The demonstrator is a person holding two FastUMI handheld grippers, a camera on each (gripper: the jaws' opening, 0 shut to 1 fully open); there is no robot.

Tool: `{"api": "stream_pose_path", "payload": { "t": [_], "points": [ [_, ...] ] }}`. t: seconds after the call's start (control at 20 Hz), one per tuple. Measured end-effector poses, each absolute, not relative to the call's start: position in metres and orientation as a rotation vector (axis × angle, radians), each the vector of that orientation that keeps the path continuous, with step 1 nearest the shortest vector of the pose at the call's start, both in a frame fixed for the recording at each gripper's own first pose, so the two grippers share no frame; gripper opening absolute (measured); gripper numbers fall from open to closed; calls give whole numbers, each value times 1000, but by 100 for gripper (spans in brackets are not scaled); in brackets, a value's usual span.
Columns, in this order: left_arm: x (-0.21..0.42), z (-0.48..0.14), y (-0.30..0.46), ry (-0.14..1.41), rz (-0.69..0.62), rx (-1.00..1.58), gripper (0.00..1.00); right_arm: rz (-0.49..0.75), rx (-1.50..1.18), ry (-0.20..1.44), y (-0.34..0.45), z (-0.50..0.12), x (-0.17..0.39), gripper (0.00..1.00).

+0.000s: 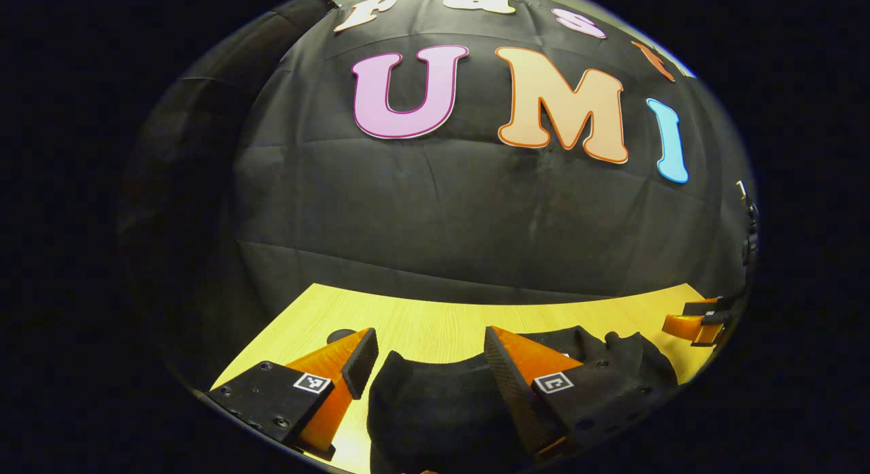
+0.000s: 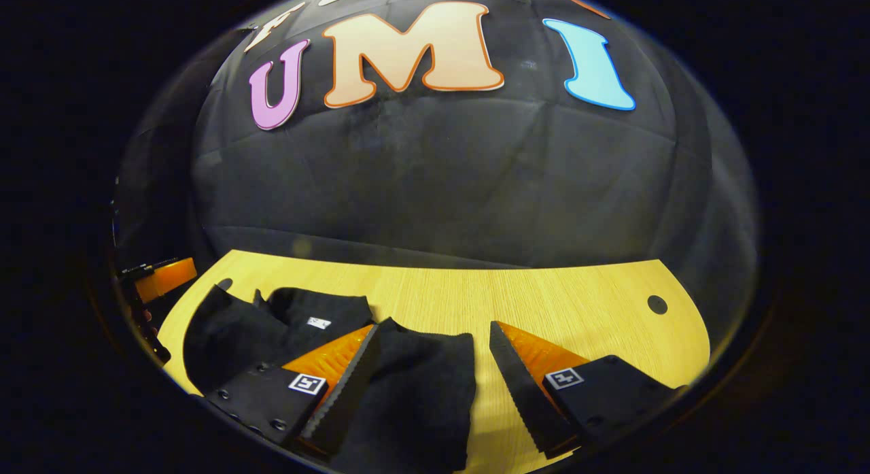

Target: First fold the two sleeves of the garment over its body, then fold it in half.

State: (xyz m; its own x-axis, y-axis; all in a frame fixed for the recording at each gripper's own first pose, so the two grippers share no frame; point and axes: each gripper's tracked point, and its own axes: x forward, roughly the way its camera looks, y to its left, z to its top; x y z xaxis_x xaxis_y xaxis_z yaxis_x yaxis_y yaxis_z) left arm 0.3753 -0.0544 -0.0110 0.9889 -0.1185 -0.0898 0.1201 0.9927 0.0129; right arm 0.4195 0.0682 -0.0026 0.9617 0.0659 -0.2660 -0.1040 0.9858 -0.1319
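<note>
While both tongs (image 1: 429, 355) (image 2: 432, 345) gape, the garment (image 2: 408, 385) seemingly lies between.

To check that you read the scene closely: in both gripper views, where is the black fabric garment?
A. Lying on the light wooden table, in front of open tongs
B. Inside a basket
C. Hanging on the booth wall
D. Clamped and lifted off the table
A: the black fabric garment lies on the light wooden table, with the right tongs and left tongs both open.
</note>
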Motion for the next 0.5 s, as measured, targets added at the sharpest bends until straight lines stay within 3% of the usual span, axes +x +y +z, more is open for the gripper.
{"api": "stream_pose_path", "payload": {
  "t": [0.2, 0.5],
  "points": [
    [348, 7, -56, 99, -139, 16, 93, 108, -168, 176, 81, 39, 387, 99],
    [281, 78, -50, -30, -134, 6, 93, 165, -195, 18, 96, 103, 299, 100]
  ]
}}
